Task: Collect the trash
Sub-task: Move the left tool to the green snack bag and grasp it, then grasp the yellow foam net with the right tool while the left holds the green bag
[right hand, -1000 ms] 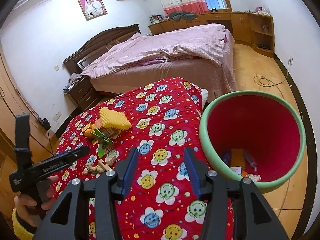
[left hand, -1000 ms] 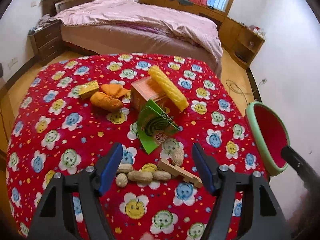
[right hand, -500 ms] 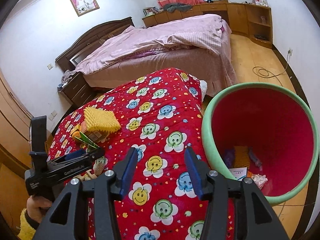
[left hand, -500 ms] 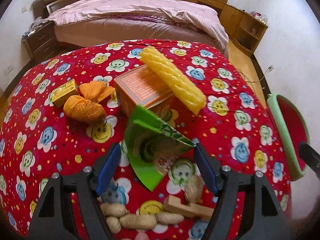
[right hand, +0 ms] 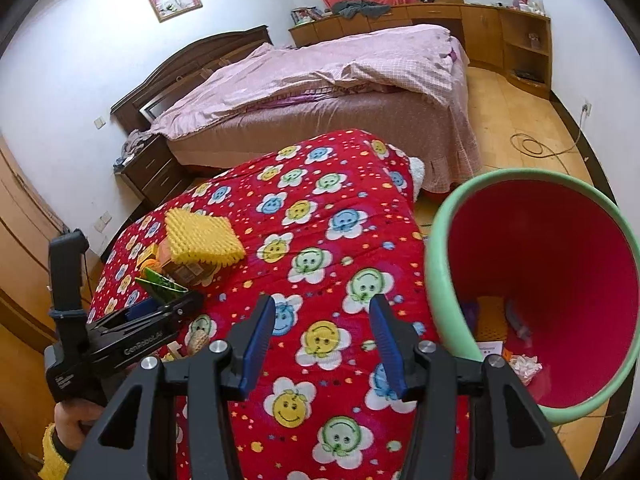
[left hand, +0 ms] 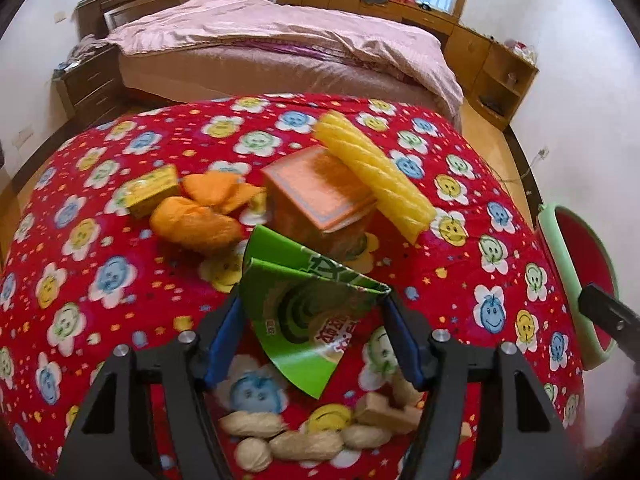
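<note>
My left gripper (left hand: 314,338) stands wide, its blue pads flanking the green packet (left hand: 304,312), contact unclear. My right gripper (right hand: 322,346) gapes empty above the red cloth (right hand: 320,240).

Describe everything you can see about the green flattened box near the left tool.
The green box looks like thin glossy cardboard, flattened and partly folded open, printed with a dark spiral and red lettering. It lies tilted on the red flowered tablecloth, its far edge by the orange box. The open left tool straddles it, both blue pads at its sides.
</note>
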`<act>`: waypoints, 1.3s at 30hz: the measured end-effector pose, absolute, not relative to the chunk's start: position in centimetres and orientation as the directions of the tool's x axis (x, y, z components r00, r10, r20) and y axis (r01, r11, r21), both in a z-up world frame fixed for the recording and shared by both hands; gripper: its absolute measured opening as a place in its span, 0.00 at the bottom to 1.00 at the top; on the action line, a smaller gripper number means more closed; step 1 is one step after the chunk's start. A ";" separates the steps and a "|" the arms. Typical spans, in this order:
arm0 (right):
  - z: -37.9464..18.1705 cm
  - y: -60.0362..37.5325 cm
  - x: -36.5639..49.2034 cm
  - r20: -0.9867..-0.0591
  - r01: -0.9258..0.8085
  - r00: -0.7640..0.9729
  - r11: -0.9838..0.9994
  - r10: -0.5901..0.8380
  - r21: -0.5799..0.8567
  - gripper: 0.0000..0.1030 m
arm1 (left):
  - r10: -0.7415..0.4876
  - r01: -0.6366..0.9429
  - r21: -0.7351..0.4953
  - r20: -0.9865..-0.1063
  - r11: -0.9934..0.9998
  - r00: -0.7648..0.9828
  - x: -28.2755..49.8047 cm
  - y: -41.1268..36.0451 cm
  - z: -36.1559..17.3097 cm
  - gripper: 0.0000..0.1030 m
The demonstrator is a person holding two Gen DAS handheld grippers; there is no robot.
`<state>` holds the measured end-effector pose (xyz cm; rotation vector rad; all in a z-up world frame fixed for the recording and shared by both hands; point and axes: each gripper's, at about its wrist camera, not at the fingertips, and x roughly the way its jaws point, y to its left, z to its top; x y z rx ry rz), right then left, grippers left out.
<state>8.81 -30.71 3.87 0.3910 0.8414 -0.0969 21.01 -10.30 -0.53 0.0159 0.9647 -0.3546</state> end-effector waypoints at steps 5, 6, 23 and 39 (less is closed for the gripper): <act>4.0 -29.0 9.8 -0.741 0.193 0.664 0.936 0.097 0.296 0.51 | -0.262 0.250 -0.142 -0.792 0.958 0.552 20.7 -7.7 1.1 0.65; 4.1 -28.6 10.1 -0.741 0.185 0.663 0.937 0.104 0.296 0.51 | -0.249 0.235 -0.136 -0.791 0.962 0.559 20.7 -7.1 1.4 0.65; 4.9 -20.6 16.8 -0.742 0.049 0.655 0.972 0.142 0.229 0.53 | -0.158 0.073 -0.144 -0.766 0.987 0.623 21.5 0.6 0.9 0.65; 3.1 -19.1 21.2 -0.758 0.056 0.640 0.977 0.121 0.204 0.17 | -0.198 0.095 -0.178 -0.752 0.979 0.629 21.8 1.2 0.1 0.65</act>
